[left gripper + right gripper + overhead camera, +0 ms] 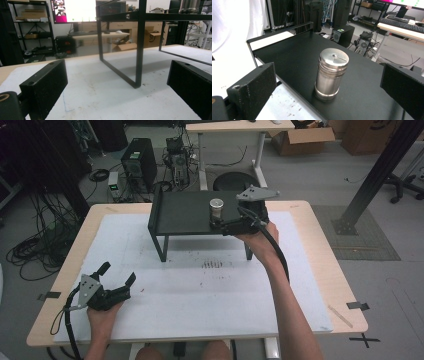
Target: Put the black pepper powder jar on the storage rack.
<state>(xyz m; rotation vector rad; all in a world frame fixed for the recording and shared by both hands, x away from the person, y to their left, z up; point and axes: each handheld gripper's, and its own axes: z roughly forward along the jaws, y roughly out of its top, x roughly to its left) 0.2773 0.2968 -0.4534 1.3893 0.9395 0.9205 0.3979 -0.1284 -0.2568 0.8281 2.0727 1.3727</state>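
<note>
Shiny metal shaker, matt black shelf

A wooden table carries a white mat, with a black shelf stand on it

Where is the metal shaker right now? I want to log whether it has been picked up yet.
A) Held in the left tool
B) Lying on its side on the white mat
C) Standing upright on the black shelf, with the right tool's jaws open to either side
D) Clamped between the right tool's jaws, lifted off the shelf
C: the metal shaker stands upright on the black shelf, and the right tool has its jaws wide apart, touching nothing.
</note>
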